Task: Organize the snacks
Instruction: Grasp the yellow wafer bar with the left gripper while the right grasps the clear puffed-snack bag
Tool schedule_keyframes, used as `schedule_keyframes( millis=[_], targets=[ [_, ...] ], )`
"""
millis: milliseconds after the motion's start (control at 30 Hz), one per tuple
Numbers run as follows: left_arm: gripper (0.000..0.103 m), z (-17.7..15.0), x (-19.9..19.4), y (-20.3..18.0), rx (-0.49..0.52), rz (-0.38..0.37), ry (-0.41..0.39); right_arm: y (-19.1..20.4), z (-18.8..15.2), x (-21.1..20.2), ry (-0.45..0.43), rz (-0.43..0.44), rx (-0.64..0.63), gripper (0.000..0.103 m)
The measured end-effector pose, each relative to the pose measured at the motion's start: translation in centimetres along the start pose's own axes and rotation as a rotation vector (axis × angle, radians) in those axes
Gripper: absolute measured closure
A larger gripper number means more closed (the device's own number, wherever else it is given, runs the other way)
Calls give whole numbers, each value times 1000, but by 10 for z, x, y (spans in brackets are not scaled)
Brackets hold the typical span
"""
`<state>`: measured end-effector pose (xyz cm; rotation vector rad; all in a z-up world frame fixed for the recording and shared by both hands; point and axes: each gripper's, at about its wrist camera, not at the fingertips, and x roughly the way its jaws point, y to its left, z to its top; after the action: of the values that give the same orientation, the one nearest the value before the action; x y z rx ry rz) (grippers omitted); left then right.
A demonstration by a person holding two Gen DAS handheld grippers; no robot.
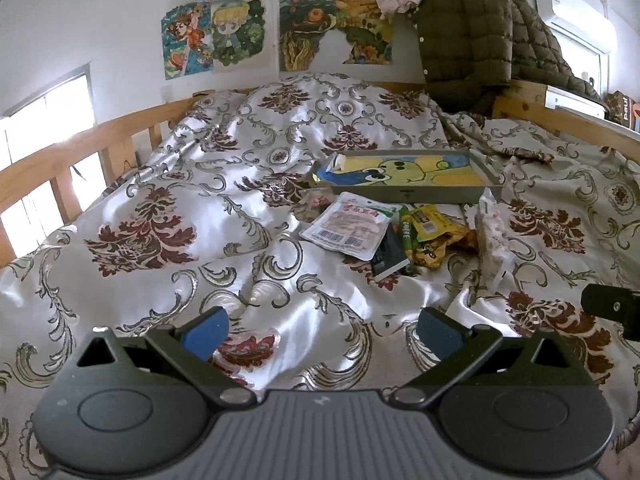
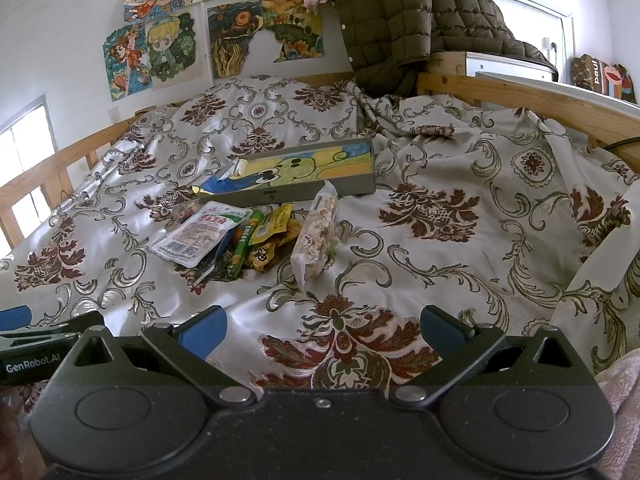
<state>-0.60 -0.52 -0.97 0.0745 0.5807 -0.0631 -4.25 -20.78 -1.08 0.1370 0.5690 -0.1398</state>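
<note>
A pile of snacks lies on the patterned bedspread in front of a grey tray (image 1: 412,194) (image 2: 304,194) with a cartoon-painted floor. The pile holds a white pouch with a barcode (image 1: 346,226) (image 2: 196,236), a green stick pack (image 1: 406,232) (image 2: 244,244), yellow packets (image 1: 434,236) (image 2: 272,240), a dark packet (image 1: 388,256) and a clear bag of pale puffed pieces (image 1: 490,236) (image 2: 318,232). My left gripper (image 1: 322,332) hovers open, short of the pile, with nothing between its pads. My right gripper (image 2: 322,330) is open too, near the clear bag.
A wooden bed rail (image 1: 80,144) (image 2: 540,100) runs round the bed. An olive quilted jacket (image 1: 476,36) (image 2: 404,16) hangs at the head end. Drawings (image 1: 224,32) are stuck on the wall. The other gripper's body shows at the frame edge (image 1: 612,308) (image 2: 36,344).
</note>
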Motion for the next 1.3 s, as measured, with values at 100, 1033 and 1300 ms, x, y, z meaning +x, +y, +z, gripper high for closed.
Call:
schedule_keyframes(
  millis=[100, 1033, 1300],
  targets=[
    [0, 0, 0, 0, -3, -2, 7, 0, 0, 0, 0, 0, 0, 1],
    [0, 59, 122, -14, 95, -152, 123, -6, 57, 133, 25, 119, -204, 1],
    [0, 81, 172, -19, -17, -225, 121, 1, 59, 191, 66, 114, -199, 1]
  ],
)
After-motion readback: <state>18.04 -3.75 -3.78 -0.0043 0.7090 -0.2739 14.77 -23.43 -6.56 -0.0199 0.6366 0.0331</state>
